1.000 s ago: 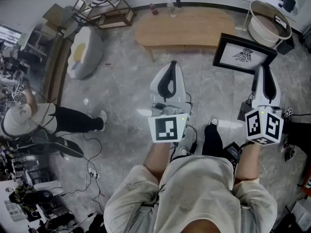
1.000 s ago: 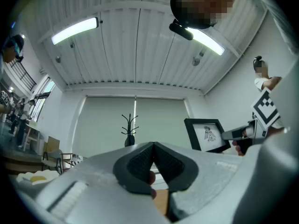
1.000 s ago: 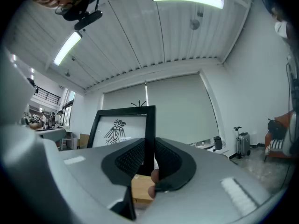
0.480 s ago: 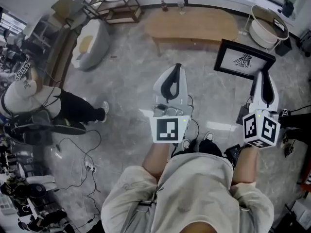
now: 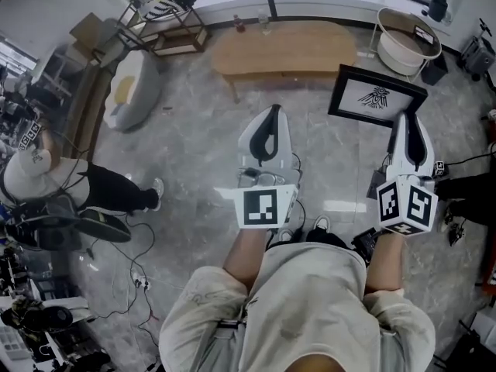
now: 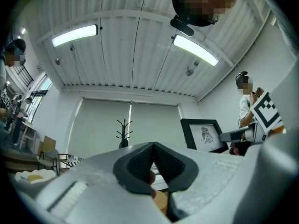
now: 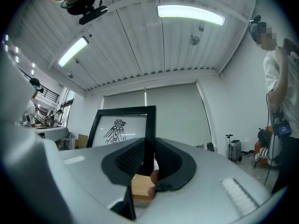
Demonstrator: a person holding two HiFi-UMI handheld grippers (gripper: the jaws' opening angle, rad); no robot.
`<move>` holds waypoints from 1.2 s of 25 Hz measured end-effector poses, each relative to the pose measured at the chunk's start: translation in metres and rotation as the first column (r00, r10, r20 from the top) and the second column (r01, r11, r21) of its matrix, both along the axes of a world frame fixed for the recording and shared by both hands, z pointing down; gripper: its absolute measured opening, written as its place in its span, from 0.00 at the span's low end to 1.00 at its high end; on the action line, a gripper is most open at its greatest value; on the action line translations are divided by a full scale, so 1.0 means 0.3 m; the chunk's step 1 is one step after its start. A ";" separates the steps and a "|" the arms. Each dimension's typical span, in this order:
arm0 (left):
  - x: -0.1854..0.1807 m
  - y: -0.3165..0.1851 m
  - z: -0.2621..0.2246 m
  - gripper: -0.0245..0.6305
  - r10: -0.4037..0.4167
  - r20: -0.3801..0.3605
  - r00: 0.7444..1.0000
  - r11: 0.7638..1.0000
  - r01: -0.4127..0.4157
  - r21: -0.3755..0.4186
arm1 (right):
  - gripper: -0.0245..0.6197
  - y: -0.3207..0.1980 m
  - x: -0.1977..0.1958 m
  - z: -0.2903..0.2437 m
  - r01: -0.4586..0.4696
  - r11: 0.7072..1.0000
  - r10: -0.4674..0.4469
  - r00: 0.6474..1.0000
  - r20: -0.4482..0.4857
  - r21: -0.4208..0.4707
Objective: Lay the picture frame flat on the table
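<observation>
A black picture frame point(image 5: 376, 97) with a bird drawing hangs in the air above the floor, held by its right edge. My right gripper point(image 5: 408, 119) is shut on that edge; in the right gripper view the frame point(image 7: 120, 127) rises upright from between the pads of the right gripper point(image 7: 149, 146). My left gripper point(image 5: 271, 111) is held beside it, shut with nothing in it. In the left gripper view the left gripper point(image 6: 153, 146) has its pads meeting, and the frame point(image 6: 202, 134) shows off to the right. The long wooden table point(image 5: 283, 49) stands ahead of both grippers.
A round white basket stand point(image 5: 408, 41) is right of the table. A grey beanbag point(image 5: 132, 87) and a wire rack point(image 5: 167, 14) are to its left. A person point(image 5: 46, 180) crouches at far left among floor cables point(image 5: 136, 273). Two bottles point(image 5: 252, 23) stand behind the table.
Both grippers have moved forward together, the frame still gripped by the right one. The view has swung slightly, so the frame and basket stand lie further left in the picture.
</observation>
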State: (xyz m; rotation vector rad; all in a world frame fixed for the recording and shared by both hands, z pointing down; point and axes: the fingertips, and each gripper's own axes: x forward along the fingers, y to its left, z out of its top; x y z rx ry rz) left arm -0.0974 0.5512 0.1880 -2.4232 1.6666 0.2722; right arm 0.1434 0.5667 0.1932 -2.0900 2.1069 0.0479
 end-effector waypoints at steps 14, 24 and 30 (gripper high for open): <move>0.355 0.037 0.009 0.04 -0.021 0.029 0.999 0.999 0.020 0.030 | 0.15 0.014 0.338 0.066 0.011 1.000 -0.011 1.000 0.008 -0.021; 0.338 0.057 -0.032 0.04 -0.042 0.034 0.999 0.999 0.041 0.034 | 0.14 0.025 0.330 0.045 0.014 1.000 -0.014 1.000 0.014 -0.018; 0.342 0.059 -0.034 0.04 -0.040 0.038 0.998 0.998 0.038 0.046 | 0.14 0.018 0.334 0.055 0.014 1.000 -0.013 1.000 0.020 -0.024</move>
